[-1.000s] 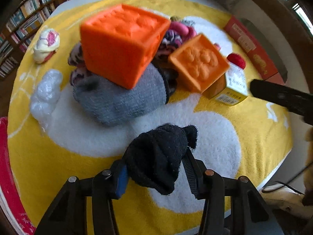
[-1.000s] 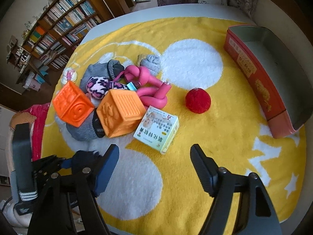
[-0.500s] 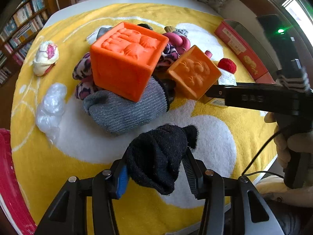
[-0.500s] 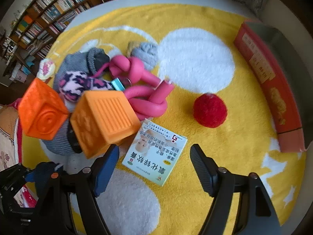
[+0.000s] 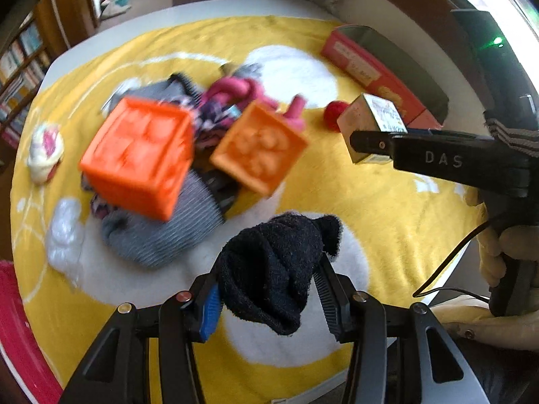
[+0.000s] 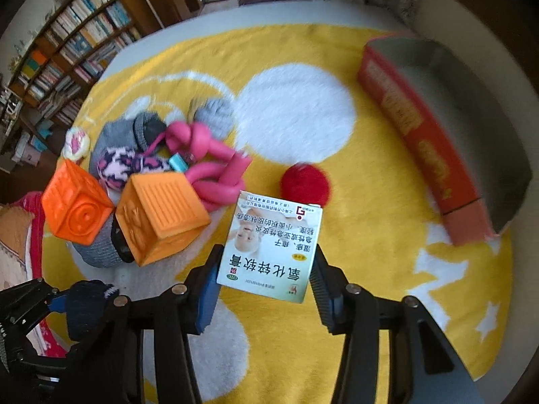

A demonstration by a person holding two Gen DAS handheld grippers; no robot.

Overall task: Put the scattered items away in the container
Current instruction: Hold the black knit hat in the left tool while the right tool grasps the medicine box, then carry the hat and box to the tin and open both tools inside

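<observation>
The left gripper [image 5: 269, 291] is clamped on a black fuzzy knitted sock [image 5: 276, 266], held above the yellow-and-white rug [image 5: 370, 202]. The right gripper [image 6: 264, 269] grips a white-and-green printed cardboard medicine box [image 6: 271, 247], lifted off the rug. Ahead to the right lies the long red open-topped container [image 6: 438, 155], its grey inside showing nothing in it. A fluffy red pom-pom ball [image 6: 305, 185] sits just beyond the box.

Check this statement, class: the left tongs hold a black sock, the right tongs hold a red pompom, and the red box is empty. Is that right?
Not quite. The right tongs hold a white medicine box, not the red pompom, which lies on the yellow rug, as the right wrist view shows. The left tongs do hold a black sock, and the red box looks empty.
</observation>
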